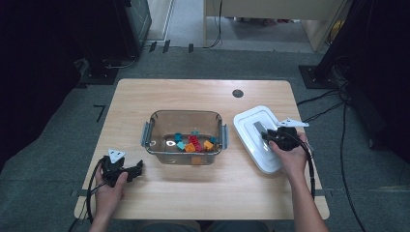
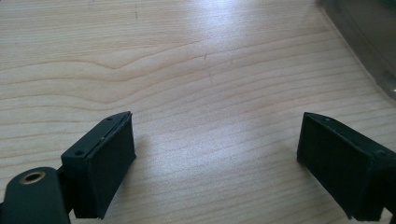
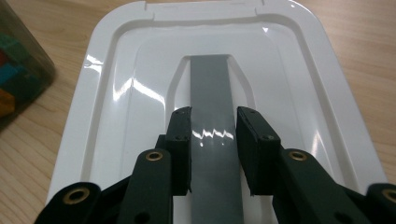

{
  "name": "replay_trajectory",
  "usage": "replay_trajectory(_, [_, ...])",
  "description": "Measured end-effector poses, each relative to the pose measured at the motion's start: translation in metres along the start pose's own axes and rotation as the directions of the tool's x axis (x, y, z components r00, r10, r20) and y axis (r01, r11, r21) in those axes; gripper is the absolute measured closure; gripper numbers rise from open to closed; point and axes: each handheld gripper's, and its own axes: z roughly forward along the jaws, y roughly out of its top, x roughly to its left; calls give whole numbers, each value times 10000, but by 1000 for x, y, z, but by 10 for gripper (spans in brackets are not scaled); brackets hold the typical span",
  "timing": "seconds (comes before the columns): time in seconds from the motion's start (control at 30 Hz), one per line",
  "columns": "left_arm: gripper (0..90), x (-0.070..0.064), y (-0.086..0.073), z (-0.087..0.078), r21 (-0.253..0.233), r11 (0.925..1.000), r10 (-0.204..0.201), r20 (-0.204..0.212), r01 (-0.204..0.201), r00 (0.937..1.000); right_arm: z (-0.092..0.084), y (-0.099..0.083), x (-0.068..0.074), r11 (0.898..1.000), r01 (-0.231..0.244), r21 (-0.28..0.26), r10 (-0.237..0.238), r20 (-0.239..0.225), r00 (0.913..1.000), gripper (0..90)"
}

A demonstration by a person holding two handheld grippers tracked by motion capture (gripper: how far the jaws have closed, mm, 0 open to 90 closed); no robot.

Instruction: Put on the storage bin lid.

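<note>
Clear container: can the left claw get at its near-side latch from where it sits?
Probably yes. The left claw rests open on bare table, and nothing lies between it and the clear container. The right claw is busy at the white lid, well aside.

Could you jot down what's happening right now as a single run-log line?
right gripper: shut on grey handle of white lid | left gripper: open over table | clear box: uncovered, holds coloured blocks

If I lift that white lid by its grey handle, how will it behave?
The white lid looks like thin moulded plastic, so probably light and fairly stiff. Its glossy grey handle may be slippery between the right hand-held gripper jaws. Held by that narrow strip, it could tilt or swing.
</note>
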Motion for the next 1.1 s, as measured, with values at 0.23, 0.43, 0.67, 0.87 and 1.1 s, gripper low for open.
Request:
replay_trajectory(0.23, [127, 2, 2, -2, 242, 9996, -142, -166, 146, 9998, -13, 12, 5, 9994, -122, -320, 117, -170, 9998, 683])
replay_trajectory(0.43, [143, 11, 2, -5, 133, 9967, -804, 105, 803, 9967, -28, 26, 10, 9975, -134, -691, 114, -284, 9995, 683])
replay_trajectory(0.67, [146, 12, 4, -11, -299, 9964, -794, 151, 798, 9967, -38, 44, 23, 9961, 193, -865, -256, -726, 9970, 683])
replay_trajectory(0.87, [146, 5, 9, -21, -780, 9963, -365, 40, 367, 9993, -39, 59, 45, 9939, 528, -970, -648, -1255, 9900, 683])
replay_trajectory(1.1, [146, -2, 14, -27, -903, 9958, -153, 243, 174, 9996, -34, 71, 70, 9899, 998, -1008, -1158, -1687, 9788, 683])
